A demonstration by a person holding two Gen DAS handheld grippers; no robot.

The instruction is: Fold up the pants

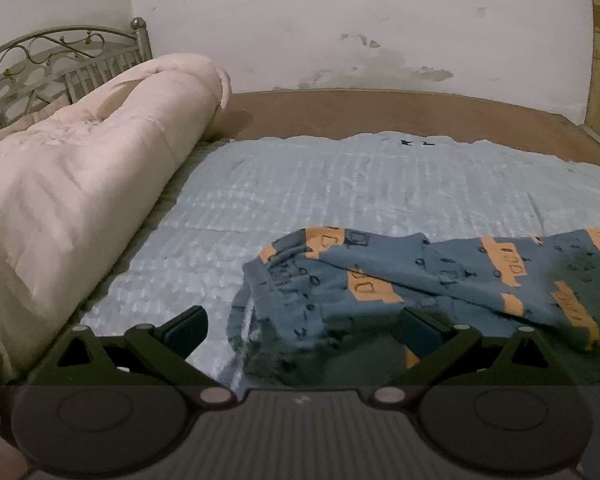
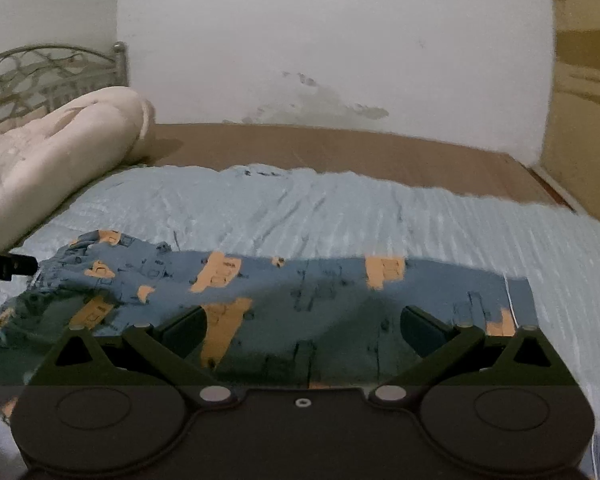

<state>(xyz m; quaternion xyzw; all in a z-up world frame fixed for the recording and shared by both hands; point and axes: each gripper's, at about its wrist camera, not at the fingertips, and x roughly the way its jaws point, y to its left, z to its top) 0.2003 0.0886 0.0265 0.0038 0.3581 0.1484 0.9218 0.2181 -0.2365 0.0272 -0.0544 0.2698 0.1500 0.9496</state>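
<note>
Blue pants (image 1: 380,280) with orange patches and dark print lie across a light blue quilt. In the left wrist view their bunched left end fills the lower middle, and my left gripper (image 1: 304,328) hovers just above it, open, nothing between the fingers. In the right wrist view the pants (image 2: 300,300) stretch flat from left to right, their right end a straight edge. My right gripper (image 2: 304,328) stands open over the middle part. A dark tip of the left gripper (image 2: 8,266) shows at that view's left edge, beside the crumpled end.
A rolled pale pink comforter (image 1: 80,184) lies along the left side against a metal headboard (image 1: 40,60). The light blue quilt (image 1: 340,192) covers a brown mattress (image 1: 380,112) that reaches a stained white wall. Brown wood panelling (image 2: 580,120) stands at the right.
</note>
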